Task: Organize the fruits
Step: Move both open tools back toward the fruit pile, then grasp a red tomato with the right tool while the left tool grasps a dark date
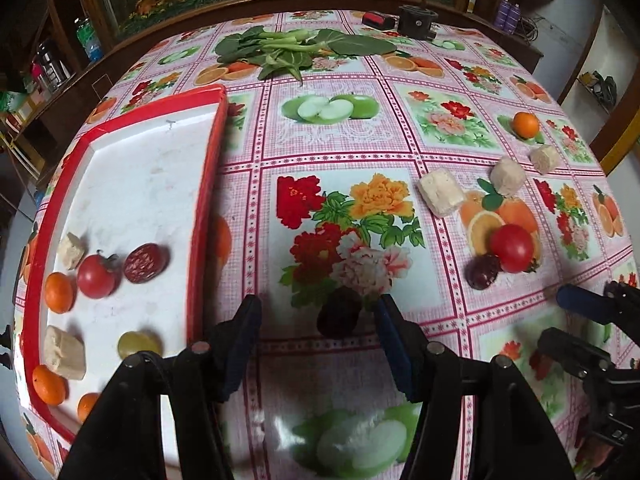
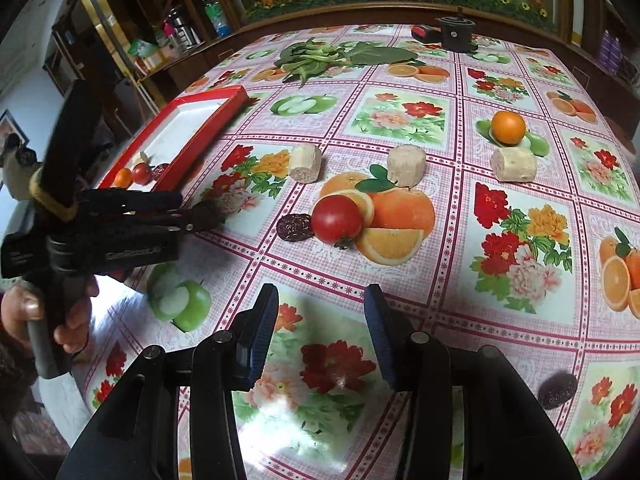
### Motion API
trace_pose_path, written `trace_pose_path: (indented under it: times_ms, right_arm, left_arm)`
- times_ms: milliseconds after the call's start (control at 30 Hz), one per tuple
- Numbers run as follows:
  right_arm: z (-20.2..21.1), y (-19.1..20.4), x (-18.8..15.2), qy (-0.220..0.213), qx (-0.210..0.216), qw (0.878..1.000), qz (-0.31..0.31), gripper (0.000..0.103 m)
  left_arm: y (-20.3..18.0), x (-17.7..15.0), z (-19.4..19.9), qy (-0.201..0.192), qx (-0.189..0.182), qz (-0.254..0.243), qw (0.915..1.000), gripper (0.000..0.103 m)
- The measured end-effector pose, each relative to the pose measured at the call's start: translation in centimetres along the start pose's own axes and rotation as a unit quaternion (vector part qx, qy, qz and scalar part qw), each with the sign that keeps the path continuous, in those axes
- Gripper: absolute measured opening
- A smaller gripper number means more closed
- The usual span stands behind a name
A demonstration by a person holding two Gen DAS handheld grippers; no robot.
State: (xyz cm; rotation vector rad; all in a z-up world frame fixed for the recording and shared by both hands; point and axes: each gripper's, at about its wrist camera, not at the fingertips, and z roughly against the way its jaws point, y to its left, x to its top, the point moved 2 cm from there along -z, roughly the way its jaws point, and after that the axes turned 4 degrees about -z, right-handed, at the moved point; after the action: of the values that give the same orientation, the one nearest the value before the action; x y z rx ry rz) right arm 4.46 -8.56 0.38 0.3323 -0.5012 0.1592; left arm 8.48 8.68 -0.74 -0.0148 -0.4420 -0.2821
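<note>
Hovering low over the flowered desk (image 1: 336,128), the left gripper (image 1: 318,314) is holding its jaws wide apart, with a dark purple fruit (image 1: 339,312) sitting between the two pads; the fruit is blurred, and whether either pad is touching it cannot be told. Just to its left, a red-rimmed tray (image 1: 208,184) is carrying two tomato-sized items: a red tomato (image 1: 96,276) and a dark red round slice (image 1: 145,263), along with several oranges, a yellow-green fruit (image 1: 140,343) and two pale beige blocks. Out on the desk to the right, another tomato (image 2: 337,218) is lying against a second dark fruit (image 2: 295,227), with three beige cylinders (image 2: 407,166) in a row behind them and an orange (image 2: 508,127) farther back. A third dark fruit (image 2: 557,390) is resting near the right edge of the right wrist view. The right gripper (image 2: 322,334) is hanging above the cloth with its jaws spread open and gripping nothing. Leafy greens (image 1: 288,50) are lying at the far end of the desk.
</note>
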Motion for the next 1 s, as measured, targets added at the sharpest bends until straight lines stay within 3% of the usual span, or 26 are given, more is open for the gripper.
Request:
trace_pose_path:
  times_ms: [33, 100, 200, 500, 633, 700, 1000]
  right_arm:
    - [-0.1, 0.0, 0.1, -0.001, 0.0, 1.0, 0.002, 0.044]
    - [-0.4, -0.2, 0.3, -0.004, 0.0, 1.0, 0.004, 0.044]
    - [-1.0, -0.6, 0.9, -0.006, -0.002, 1.0, 0.01, 0.044]
    - [-2.9, -0.5, 3.0, -0.018, -0.011, 0.998, 0.058, 0.044]
    - [-4.0, -0.2, 3.5, -0.012, -0.007, 0.996, 0.083, 0.031]
    - [-3.9, 0.1, 3.4, -0.014, -0.014, 0.995, 0.093, 0.031]
    - [-1.4, -0.3, 2.2, -0.03, -0.009, 0.997, 0.068, 0.031]
  left_arm:
    - [-0.1, 0.0, -0.2, -0.001, -0.001, 0.002, 1.0, 0.059]
    - [-0.3, 0.0, 0.0, -0.013, -0.007, 0.005, 0.9999, 0.041]
    - [-0.7, 0.0, 0.2, -0.015, -0.012, -0.001, 0.9998, 0.028]
    - [-0.7, -0.6, 0.5, -0.01, -0.037, 0.015, 0.9992, 0.027]
    - [-0.5, -0.7, 0.5, -0.014, -0.041, 0.02, 0.9989, 0.027]
    - [-0.5, -0.8, 0.6, -0.017, -0.042, 0.021, 0.9987, 0.027]
    - [-0.9, -1.9, 1.5, -0.026, -0.075, 0.018, 0.9967, 0.024]
